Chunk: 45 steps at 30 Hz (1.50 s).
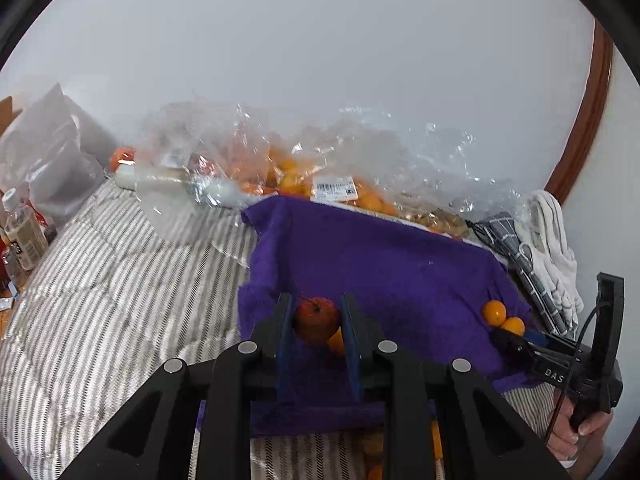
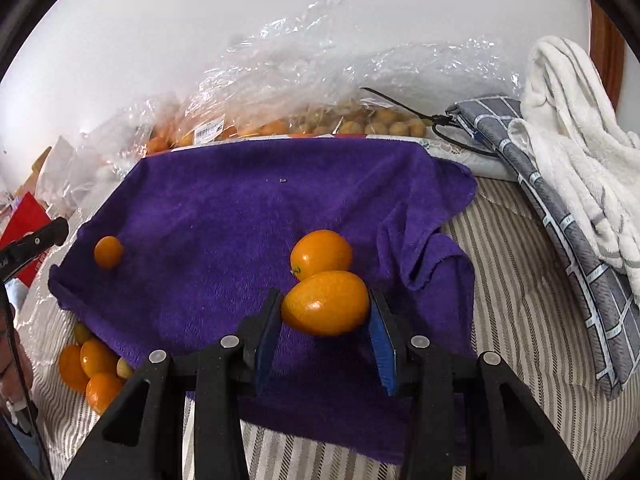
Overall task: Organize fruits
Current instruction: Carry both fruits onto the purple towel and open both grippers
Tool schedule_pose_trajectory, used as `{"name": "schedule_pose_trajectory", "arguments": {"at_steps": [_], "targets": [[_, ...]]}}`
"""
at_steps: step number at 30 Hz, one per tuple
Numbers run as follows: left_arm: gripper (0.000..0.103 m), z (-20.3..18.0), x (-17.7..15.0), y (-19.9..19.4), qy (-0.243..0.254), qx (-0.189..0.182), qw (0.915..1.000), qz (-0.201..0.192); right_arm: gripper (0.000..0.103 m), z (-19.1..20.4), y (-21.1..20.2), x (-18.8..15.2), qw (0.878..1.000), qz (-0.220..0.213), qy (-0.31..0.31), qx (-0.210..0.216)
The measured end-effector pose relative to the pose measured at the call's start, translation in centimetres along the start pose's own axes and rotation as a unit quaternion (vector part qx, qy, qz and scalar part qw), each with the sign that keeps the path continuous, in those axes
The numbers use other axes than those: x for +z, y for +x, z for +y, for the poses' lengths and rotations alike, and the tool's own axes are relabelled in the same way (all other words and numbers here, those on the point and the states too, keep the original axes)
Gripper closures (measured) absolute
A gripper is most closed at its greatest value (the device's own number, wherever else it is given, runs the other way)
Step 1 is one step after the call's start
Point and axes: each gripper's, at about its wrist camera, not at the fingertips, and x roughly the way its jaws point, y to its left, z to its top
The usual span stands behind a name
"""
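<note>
Right wrist view: the right tongs (image 2: 325, 312) pinch an oval orange fruit, the kumquat (image 2: 326, 303), low in the middle of the frame, both blue pads pressed on its ends. It hangs just over the purple towel (image 2: 224, 216) and close in front of a second kumquat (image 2: 320, 254) that lies there; whether the two touch I cannot tell. A third one (image 2: 108, 251) sits alone on the towel at mid left, and a small heap (image 2: 94, 364) lies off the towel's edge at lower left, on the striped bed (image 2: 516, 288).

Left wrist view: the left tongs (image 1: 316, 320) are clamped on a small red fruit (image 1: 317, 319) with a stalk, low in the frame's middle, above the towel's near part. Bags of fruit (image 1: 320, 172) crowd the frame's middle band behind the towel.

The step looks like setting each fruit down on the towel by kind. To do it well, I would lower the kumquat until it rests on the pile of the cloth beside its fellow, then spread the pads slowly, since an oval fruit may roll down the fold at the right. The red fruit probably wants its own spot, well apart from the orange ones. Keep both tongs from crossing.
</note>
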Motion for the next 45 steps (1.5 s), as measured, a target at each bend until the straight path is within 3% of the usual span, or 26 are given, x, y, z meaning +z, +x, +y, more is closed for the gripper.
{"name": "schedule_pose_trajectory", "arguments": {"at_steps": [14,33,38,42,45], "targets": [[0.081,-1.6,-1.1,2.4,0.035,0.030,0.9974,0.055,0.061,-0.3,-1.4,0.2,1.000,-0.006,0.012,0.009],[0.080,-1.9,-1.1,2.5,0.040,0.033,0.9972,0.053,0.055,-0.4,-2.1,0.4,1.000,-0.005,0.002,-0.013],[0.054,-1.9,-0.9,1.9,0.036,0.011,0.9986,0.037,0.055,-0.7,-2.4,0.4,1.000,0.000,0.015,-0.014],[0.053,-2.0,-1.0,1.5,0.040,0.009,0.9988,0.027,0.051,-1.1,-3.1,0.3,0.999,-0.023,0.034,-0.018],[0.053,-1.9,-1.1,0.9,0.038,0.009,0.9992,0.008,0.051,-1.3,-3.7,0.1,0.999,-0.035,0.041,0.001]]}}
